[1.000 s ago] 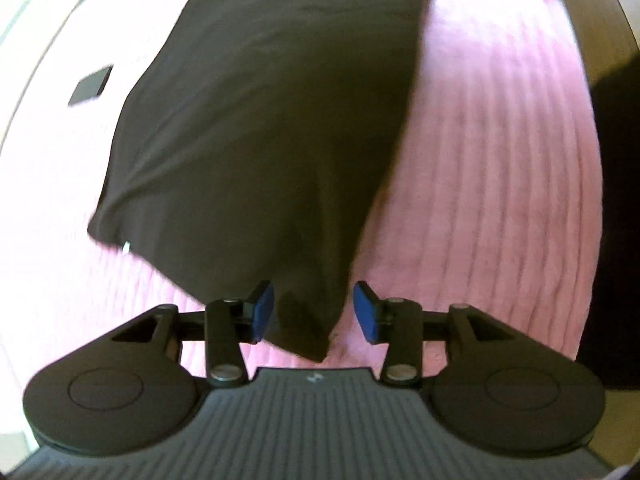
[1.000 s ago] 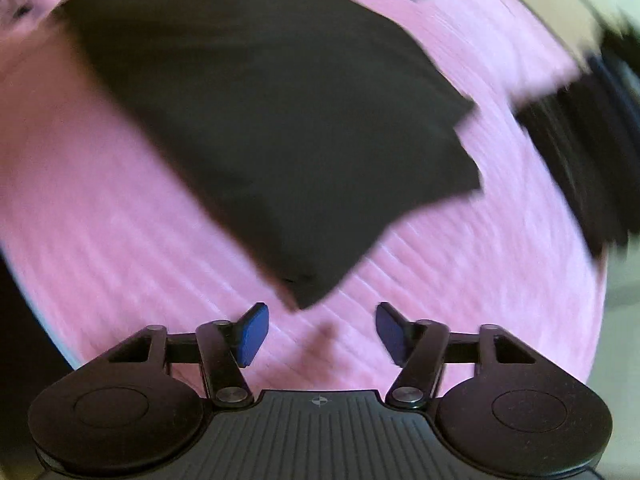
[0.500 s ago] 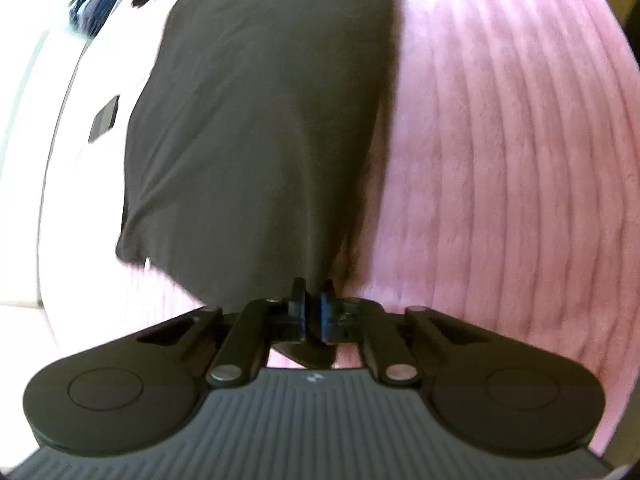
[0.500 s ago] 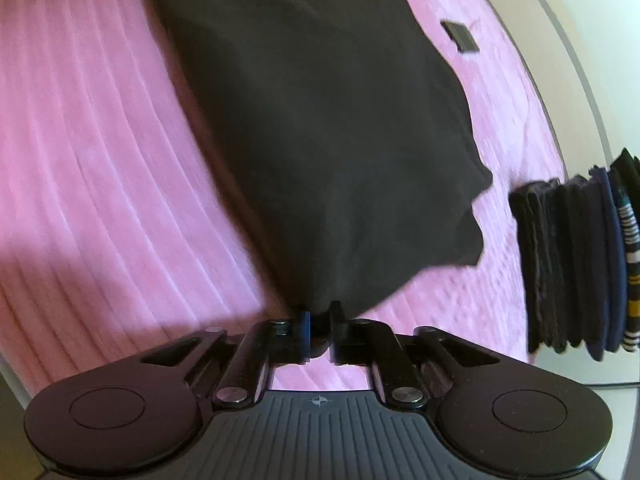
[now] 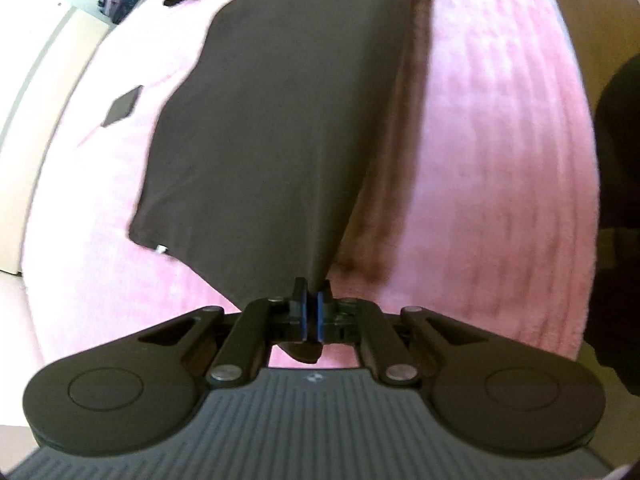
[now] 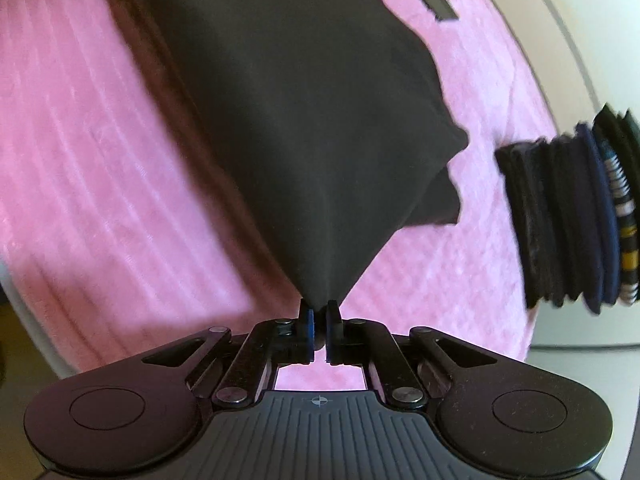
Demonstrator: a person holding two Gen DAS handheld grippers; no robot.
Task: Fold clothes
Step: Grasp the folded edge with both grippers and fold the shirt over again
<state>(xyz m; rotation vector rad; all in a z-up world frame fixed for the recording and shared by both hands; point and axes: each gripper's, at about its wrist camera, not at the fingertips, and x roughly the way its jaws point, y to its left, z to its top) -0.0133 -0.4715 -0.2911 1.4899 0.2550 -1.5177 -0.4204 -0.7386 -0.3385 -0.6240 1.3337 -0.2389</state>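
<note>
Left wrist view: the left tongs (image 5: 311, 312) are clamped on a corner of the black shirt (image 5: 280, 120), which lies spread on the pink blanket (image 5: 500, 160). Right wrist view: the right tongs (image 6: 318, 330) pinch another corner of it, the cloth pulled up into a taut peak. A stack of folded clothes (image 6: 568, 216) sits beside the shirt, apart from it. A small dark tag (image 6: 438, 6) lies further off.

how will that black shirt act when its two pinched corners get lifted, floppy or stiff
Probably floppy: the black shirt already pulls into a soft cone toward the right gripper and its far edge looks wavy. Likely light, since thin corners sit clamped in both the right and the left gripper. It may drag rather than slide on the plush pink blanket.
</note>
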